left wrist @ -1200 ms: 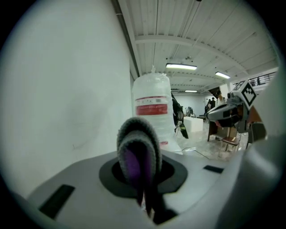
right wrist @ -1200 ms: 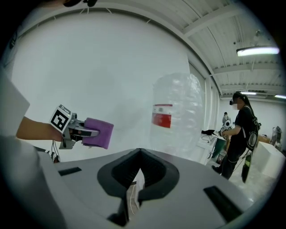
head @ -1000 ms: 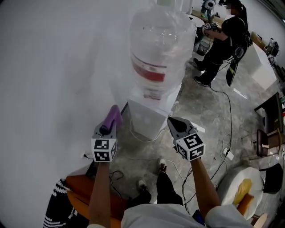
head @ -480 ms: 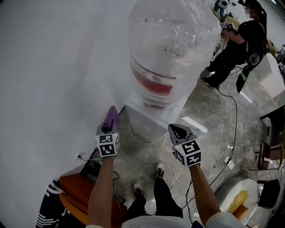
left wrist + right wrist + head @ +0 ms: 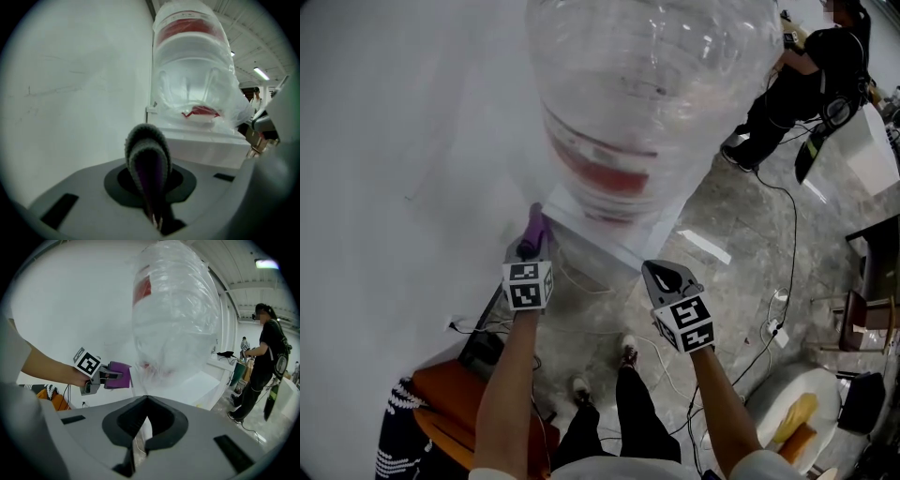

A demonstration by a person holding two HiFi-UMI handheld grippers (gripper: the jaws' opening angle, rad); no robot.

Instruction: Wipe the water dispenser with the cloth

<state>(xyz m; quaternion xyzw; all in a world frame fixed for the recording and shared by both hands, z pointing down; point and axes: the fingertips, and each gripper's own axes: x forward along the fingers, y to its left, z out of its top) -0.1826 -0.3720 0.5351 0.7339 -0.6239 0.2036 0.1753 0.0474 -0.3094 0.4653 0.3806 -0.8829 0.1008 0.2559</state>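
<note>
White wall (image 5: 394,141) behind the water dispenser (image 5: 619,242); left gripper (image 5: 532,247) clenches the cloth (image 5: 535,225) (purple), right gripper (image 5: 667,276) closed, empty; I should press flat.

Big clear plastic water bottle with red label (image 5: 647,103): top cut off by frame edge; it hides most of the white box-shaped dispenser body (image 5: 602,244). Purple folded cloth (image 5: 535,223): only the end shows past the left tool (image 5: 531,246). Person in black clothes (image 5: 811,75): cropped at top edge.
</note>
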